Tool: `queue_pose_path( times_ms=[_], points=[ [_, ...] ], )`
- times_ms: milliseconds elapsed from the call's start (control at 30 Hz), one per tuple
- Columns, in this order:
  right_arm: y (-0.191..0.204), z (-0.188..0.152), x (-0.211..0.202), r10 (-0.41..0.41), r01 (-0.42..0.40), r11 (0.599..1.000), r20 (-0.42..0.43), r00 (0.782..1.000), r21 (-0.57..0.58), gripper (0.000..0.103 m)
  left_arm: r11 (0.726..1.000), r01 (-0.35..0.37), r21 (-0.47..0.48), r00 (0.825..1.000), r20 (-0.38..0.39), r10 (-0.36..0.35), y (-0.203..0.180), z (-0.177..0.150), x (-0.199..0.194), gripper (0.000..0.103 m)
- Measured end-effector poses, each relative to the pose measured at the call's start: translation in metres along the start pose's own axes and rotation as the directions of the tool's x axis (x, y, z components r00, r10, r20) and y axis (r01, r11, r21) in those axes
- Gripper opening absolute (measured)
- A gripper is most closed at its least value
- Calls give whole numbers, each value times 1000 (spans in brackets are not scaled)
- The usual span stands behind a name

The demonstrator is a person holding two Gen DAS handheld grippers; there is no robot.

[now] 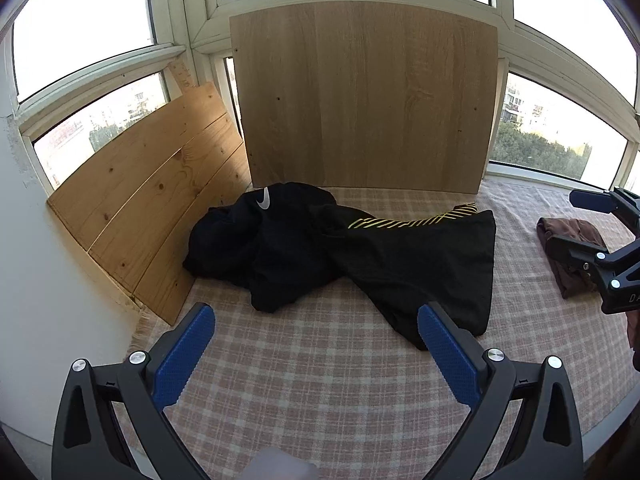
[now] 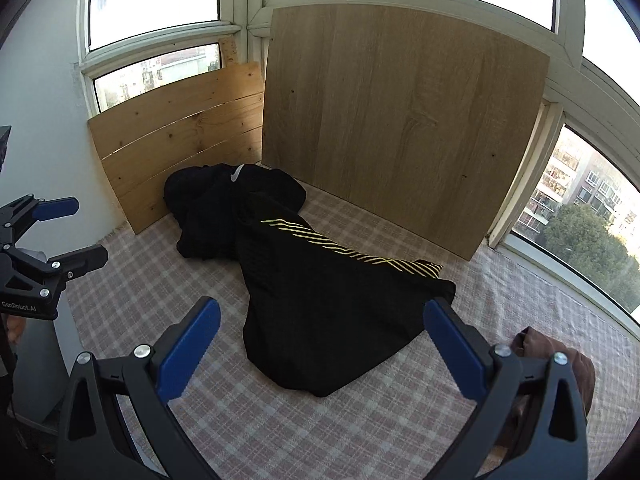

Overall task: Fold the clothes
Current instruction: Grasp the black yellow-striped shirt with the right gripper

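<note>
A crumpled black garment (image 1: 340,256) (image 2: 320,280) with yellow stripes and a white swoosh logo lies on the pink checked cloth (image 1: 320,380) (image 2: 280,420). My left gripper (image 1: 316,320) hovers open in front of it, blue pads wide apart and empty. My right gripper (image 2: 322,312) is also open, held above the garment's near end, nothing between its fingers. Each gripper shows in the other's view: the right one (image 1: 560,220) at the far right, the left one (image 2: 92,232) at the left edge, both with jaws apart.
A brown folded garment (image 1: 568,252) (image 2: 556,364) lies on the cloth to the right. Two wooden boards (image 1: 360,96) (image 1: 152,196) lean against the windows behind the black garment. A white wall (image 1: 52,280) borders the left side.
</note>
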State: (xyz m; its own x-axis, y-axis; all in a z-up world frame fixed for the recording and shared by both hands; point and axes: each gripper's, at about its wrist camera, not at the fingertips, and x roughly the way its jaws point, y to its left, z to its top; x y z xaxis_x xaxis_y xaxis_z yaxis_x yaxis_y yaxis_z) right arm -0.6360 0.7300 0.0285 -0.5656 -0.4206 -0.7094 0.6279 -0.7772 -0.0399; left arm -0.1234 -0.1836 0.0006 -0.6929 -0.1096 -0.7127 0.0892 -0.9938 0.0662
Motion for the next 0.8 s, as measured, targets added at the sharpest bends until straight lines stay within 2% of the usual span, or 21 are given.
queue_pose_path(
  times_ms=[67, 167, 300, 433, 500, 667, 733, 800],
  points=[
    [-10, 13, 24, 18, -18, 1000, -25, 1000, -3, 103, 1000, -14, -10, 1000, -21, 13, 11, 7, 20, 102],
    [-35, 17, 58, -49, 53, 998, -82, 995, 45, 103, 1000, 1, -12, 998, -68, -1, 15, 15, 52, 102],
    [-81, 1, 95, -122, 149, 976, -165, 979, 162, 103, 999, 34, -12, 992, -118, -35, 15, 25, 93, 102],
    [-132, -22, 122, -172, 237, 930, -237, 956, 281, 103, 996, 84, -38, 983, -163, -89, 7, 37, 132, 102],
    [-157, -32, 135, -176, 263, 901, -265, 948, 345, 102, 993, 107, -40, 977, -178, -113, 2, 43, 148, 102],
    [-206, -45, 168, -135, 267, 833, -291, 947, 484, 101, 994, 108, -16, 972, -207, -109, -9, 49, 178, 102],
    [-213, -44, 184, -119, 260, 831, -299, 947, 492, 99, 994, 108, -17, 969, -221, -109, -8, 51, 188, 102],
    [-214, -42, 201, -110, 260, 843, -321, 941, 472, 90, 995, 102, -19, 967, -234, -103, -6, 53, 197, 102]
  ],
)
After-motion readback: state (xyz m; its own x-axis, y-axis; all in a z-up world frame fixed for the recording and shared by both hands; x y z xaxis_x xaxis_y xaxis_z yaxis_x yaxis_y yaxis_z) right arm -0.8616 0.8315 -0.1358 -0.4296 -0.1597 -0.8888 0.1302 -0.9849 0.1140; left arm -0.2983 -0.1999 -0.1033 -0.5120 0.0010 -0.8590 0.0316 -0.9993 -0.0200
